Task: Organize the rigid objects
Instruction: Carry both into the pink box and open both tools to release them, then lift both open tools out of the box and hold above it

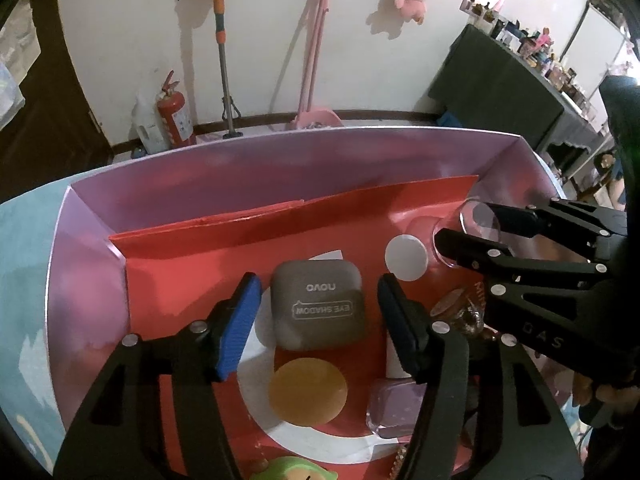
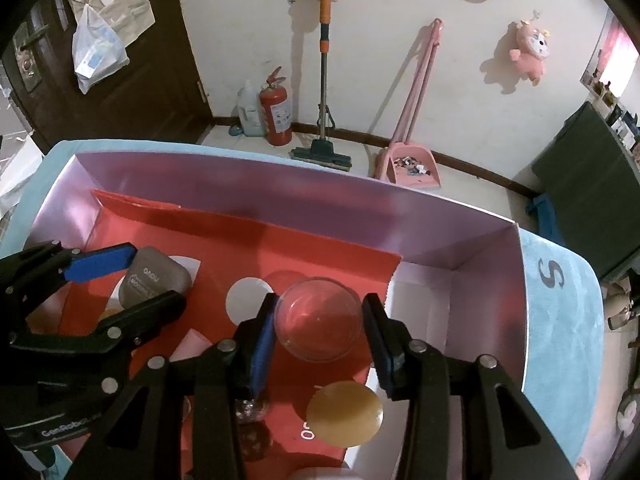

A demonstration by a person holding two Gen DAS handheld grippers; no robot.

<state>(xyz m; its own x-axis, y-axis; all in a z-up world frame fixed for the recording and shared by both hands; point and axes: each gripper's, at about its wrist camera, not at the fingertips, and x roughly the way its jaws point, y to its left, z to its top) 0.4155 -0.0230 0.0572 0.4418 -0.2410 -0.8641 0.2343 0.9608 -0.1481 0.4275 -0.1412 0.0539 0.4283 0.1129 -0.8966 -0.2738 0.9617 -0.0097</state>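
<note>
A grey eye-shadow case (image 1: 318, 312) lies flat on the red liner of a pink box (image 1: 280, 168). My left gripper (image 1: 318, 284) straddles it, open, with a gap between each blue pad and the case. The right wrist view also shows the left gripper (image 2: 156, 276) over the case (image 2: 160, 276), at the left. My right gripper (image 2: 320, 300) is shut on a clear round container (image 2: 318, 320), both fingers against its sides just above the liner. From the left wrist view, the right gripper (image 1: 466, 222) and the container (image 1: 478, 220) are at the right.
A tan round disc (image 1: 307, 392) and a pale purple clear box (image 1: 394, 412) lie near the left gripper's base. A second tan disc (image 2: 345, 414) lies below the right fingers. A glittery bottle (image 1: 460, 312) and a green toy (image 1: 292, 470) are close by. The box stands on a light blue mat (image 2: 560, 320).
</note>
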